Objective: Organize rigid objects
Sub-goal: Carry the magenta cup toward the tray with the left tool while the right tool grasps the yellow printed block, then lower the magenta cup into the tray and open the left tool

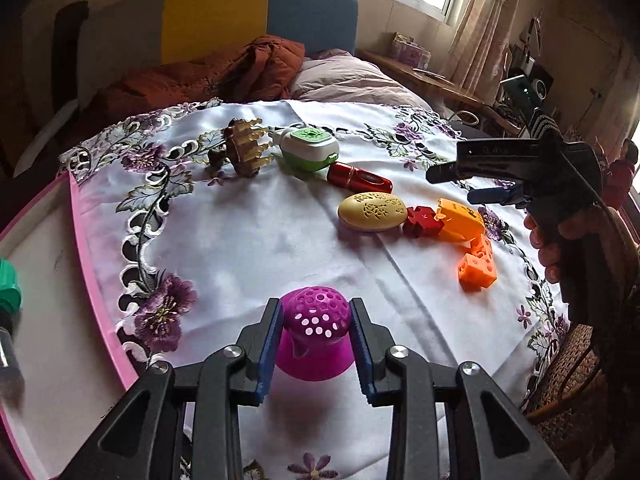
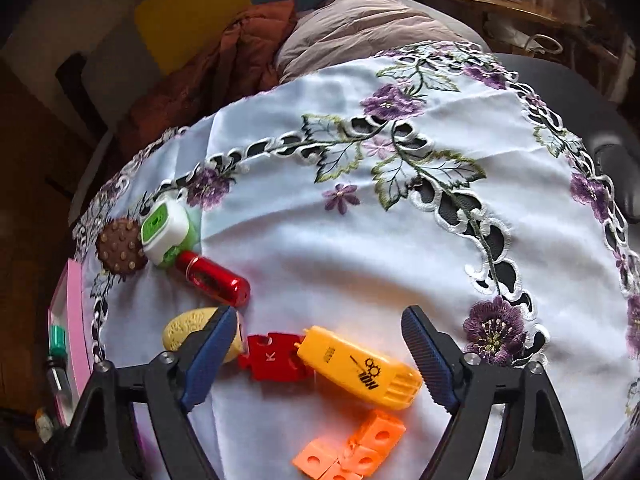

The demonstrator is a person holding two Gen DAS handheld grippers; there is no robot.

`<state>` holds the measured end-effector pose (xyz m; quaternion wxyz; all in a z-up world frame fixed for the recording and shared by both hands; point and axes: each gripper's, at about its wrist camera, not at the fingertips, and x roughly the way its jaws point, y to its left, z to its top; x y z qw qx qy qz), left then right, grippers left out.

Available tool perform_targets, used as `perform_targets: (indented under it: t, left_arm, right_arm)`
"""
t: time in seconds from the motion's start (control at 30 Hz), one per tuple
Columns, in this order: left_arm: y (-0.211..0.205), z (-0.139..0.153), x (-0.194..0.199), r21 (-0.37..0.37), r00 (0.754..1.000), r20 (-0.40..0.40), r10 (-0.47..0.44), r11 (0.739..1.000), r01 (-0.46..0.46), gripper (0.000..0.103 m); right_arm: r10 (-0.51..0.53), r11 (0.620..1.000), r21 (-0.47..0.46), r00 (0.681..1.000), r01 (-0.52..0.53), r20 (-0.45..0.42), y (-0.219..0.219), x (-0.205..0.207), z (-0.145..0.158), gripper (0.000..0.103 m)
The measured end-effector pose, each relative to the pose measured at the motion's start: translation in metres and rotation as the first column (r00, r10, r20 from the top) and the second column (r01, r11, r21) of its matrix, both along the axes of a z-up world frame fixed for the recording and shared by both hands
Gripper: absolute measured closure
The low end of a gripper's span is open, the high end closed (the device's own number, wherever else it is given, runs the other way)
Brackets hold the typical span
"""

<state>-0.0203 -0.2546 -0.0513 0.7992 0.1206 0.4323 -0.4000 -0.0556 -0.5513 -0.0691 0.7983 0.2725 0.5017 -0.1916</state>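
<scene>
- While most of the loose objects lie on the embroidered tablecloth (image 1: 248, 240), sorting appears to be at an early stage; the pink-rimmed tray (image 1: 86, 256) at the left edge of the table holds, as far as can be seen, one green-capped tube (image 1: 8, 292), and any further contents are out of frame.
- Left gripper (image 1: 316, 320): one, clamped on the neck of the purple perforated dome piece (image 1: 316, 312), its blue pads pressing both sides. The piece sits near the tray edge, so delivery to the tray is the probable step in hand.
- Right gripper (image 2: 320, 354): one, jaws apart with nothing pressed, poised above the yellow-orange whistle-shaped case (image 2: 356, 364), which lies on the cloth between the pads. This is probably the next pick.
- Green-and-white box (image 1: 310, 148): one, at the far side of the cloth.
- Brown bristled massage brush (image 1: 244, 148): one, just beside that box.
- Red cylinder (image 1: 358, 178): one, touching the box's near end.
- Cream oval case (image 1: 372, 212): one, mid-cloth.
- Orange holed cubes (image 1: 478, 264): one linked cluster; the cube count cannot be fixed.
- Red puzzle block (image 1: 422, 220): one, between oval and whistle case.
- Remaining on the cloth: seven items, excluding the held one.
</scene>
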Motion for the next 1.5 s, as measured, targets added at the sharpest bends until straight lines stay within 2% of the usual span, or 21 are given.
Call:
perform_targets:
  t: [0.1,0.23,0.47,0.5,0.6,0.63,0.67,0.77,0.87,0.93,1.0,1.13,1.23,1.37,1.5]
  left_arm:
    - [0.011,0.004,0.000,-0.021,1.000,-0.005,0.011,1.000,-0.011,0.070]
    - [0.023,0.006,0.003,-0.044,0.999,-0.021,0.034,0.998,-0.035,0.070]
    - [0.035,0.013,0.003,-0.061,0.998,-0.022,0.056,0.996,-0.057,0.070]
    - [0.036,0.013,0.003,-0.063,0.998,-0.023,0.058,0.996,-0.059,0.070]
    - [0.041,0.015,0.004,-0.072,0.997,-0.028,0.069,0.995,-0.071,0.070]
    - [0.043,0.016,0.004,-0.076,0.997,-0.026,0.072,0.994,-0.074,0.070]
    - [0.045,0.018,0.003,-0.079,0.997,-0.023,0.075,0.994,-0.077,0.070]
    - [0.053,0.022,0.004,-0.090,0.996,-0.018,0.089,0.992,-0.090,0.070]
    - [0.061,0.025,0.005,-0.101,0.994,-0.015,0.108,0.989,-0.109,0.070]
    - [0.067,0.027,0.006,-0.109,0.992,-0.020,0.122,0.986,-0.124,0.070]
    - [0.072,0.028,0.007,-0.114,0.990,-0.019,0.137,0.984,-0.138,0.070]
    - [0.085,0.031,0.008,-0.119,0.985,-0.017,0.169,0.978,-0.170,0.070]
    - [0.096,0.032,0.011,-0.121,0.980,-0.013,0.198,0.973,-0.198,0.070]
    - [0.110,0.033,0.013,-0.117,0.972,-0.007,0.233,0.966,-0.232,0.070]
    - [0.120,0.029,0.017,-0.108,0.964,-0.011,0.267,0.958,-0.266,0.070]
  right_arm:
    - [0.113,0.993,-0.031,0.991,-0.116,-0.068,0.009,0.002,0.005,0.027]
    - [0.218,0.971,-0.063,0.963,-0.230,-0.156,0.014,0.000,0.007,0.028]
    - [0.263,0.951,-0.091,0.926,-0.296,-0.272,0.014,0.000,-0.009,0.028]
    - [0.269,0.948,-0.089,0.920,-0.304,-0.285,0.014,0.001,-0.014,0.030]
    - [0.287,0.943,-0.075,0.904,-0.326,-0.318,0.017,0.002,-0.029,0.053]
    - [0.283,0.942,-0.092,0.912,-0.323,-0.296,0.017,0.002,-0.026,0.074]
    - [0.267,0.946,-0.106,0.921,-0.306,-0.283,0.016,0.001,-0.021,0.076]
    - [0.228,0.954,-0.143,0.948,-0.263,-0.224,0.014,-0.002,-0.001,0.076]
    - [0.234,0.946,-0.188,0.958,-0.264,-0.168,0.026,0.000,0.021,0.076]
    - [0.260,0.945,-0.177,0.961,-0.274,-0.097,0.040,0.006,0.035,0.076]
    - [0.309,0.942,-0.132,0.951,-0.310,-0.027,0.064,0.017,0.040,0.076]
    - [0.413,0.910,-0.056,0.910,-0.411,0.045,0.116,0.039,0.035,0.076]
    - [0.471,0.882,-0.036,0.881,-0.470,0.037,0.149,0.049,0.016,0.076]
    - [0.502,0.865,-0.013,0.865,-0.502,-0.011,0.167,0.059,-0.018,0.076]
    - [0.492,0.870,0.014,0.870,-0.492,0.031,0.160,0.059,-0.027,0.076]
